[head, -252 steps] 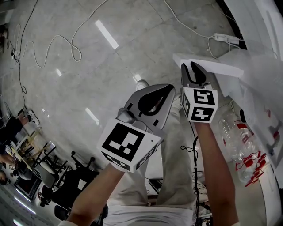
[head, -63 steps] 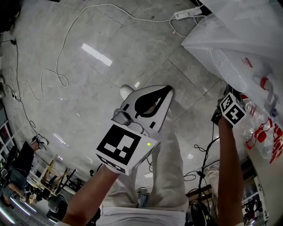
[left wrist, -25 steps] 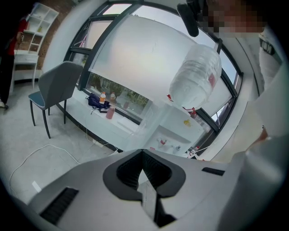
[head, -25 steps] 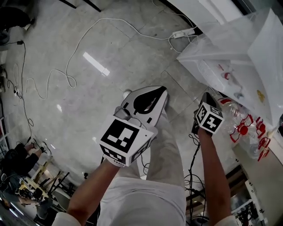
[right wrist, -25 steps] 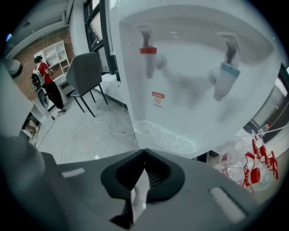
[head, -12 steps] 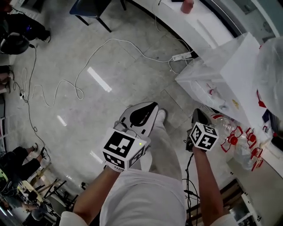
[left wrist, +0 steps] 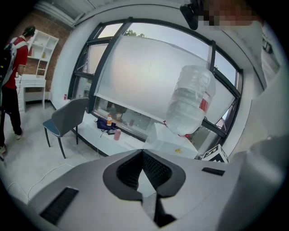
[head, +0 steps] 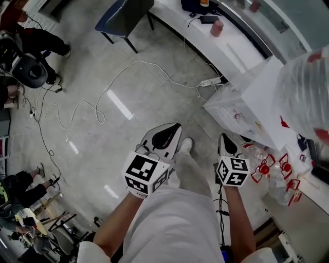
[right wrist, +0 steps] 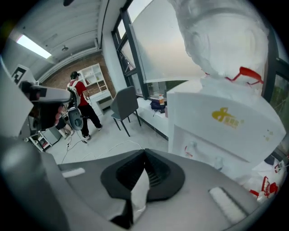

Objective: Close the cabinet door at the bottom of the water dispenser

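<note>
Two grippers are counted: one left gripper (head: 175, 127) and one right gripper (head: 225, 138). Each carries one marker cube (head: 146, 173).

Ahead of the right gripper stands one water dispenser (head: 241, 100) with one large water jug (head: 303, 87) on top. Two taps (right wrist: 189, 148) show on its front. Just right of the right gripper lie clear bottles (head: 267, 167) with red handles: at least two, the full number unclear.

Farther ahead of both grippers are one power strip (head: 211, 82), one pink cup (head: 217, 27) and one dark chair (head: 126, 13). One long white cable (head: 139, 62) runs ahead of the left gripper. Far off to its left stands one person (left wrist: 13, 58) in a red top.
</note>
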`<act>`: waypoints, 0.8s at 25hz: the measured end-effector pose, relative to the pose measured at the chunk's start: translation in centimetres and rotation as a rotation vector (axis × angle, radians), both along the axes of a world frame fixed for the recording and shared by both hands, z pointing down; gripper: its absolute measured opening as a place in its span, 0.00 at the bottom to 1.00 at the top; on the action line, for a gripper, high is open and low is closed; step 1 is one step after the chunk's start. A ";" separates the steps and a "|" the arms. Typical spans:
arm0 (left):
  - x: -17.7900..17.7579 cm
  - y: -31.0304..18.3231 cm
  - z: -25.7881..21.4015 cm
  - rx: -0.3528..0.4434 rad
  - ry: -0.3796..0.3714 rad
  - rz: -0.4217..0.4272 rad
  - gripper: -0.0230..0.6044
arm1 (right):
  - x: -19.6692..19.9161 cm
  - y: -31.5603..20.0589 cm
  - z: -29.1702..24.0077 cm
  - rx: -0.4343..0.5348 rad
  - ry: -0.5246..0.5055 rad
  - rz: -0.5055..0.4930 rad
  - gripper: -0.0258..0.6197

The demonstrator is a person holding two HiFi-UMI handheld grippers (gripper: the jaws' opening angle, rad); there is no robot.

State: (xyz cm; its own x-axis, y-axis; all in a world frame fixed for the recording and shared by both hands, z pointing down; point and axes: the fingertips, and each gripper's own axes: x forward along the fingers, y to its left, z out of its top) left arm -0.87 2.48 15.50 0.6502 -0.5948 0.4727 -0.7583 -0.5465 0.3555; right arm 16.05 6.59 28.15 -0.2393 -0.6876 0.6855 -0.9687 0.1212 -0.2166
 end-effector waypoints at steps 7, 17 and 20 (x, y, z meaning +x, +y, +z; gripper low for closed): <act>-0.2 0.7 -4.4 0.053 0.014 -0.025 0.05 | -1.2 -1.1 -8.2 0.158 -0.040 -0.088 0.06; -0.2 2.1 -10.8 0.165 0.033 -0.027 0.05 | -2.8 -2.3 -19.0 0.371 -0.058 -0.175 0.06; 0.0 2.7 -12.7 0.207 0.041 -0.019 0.05 | -3.4 -2.0 -21.5 0.422 -0.058 -0.203 0.06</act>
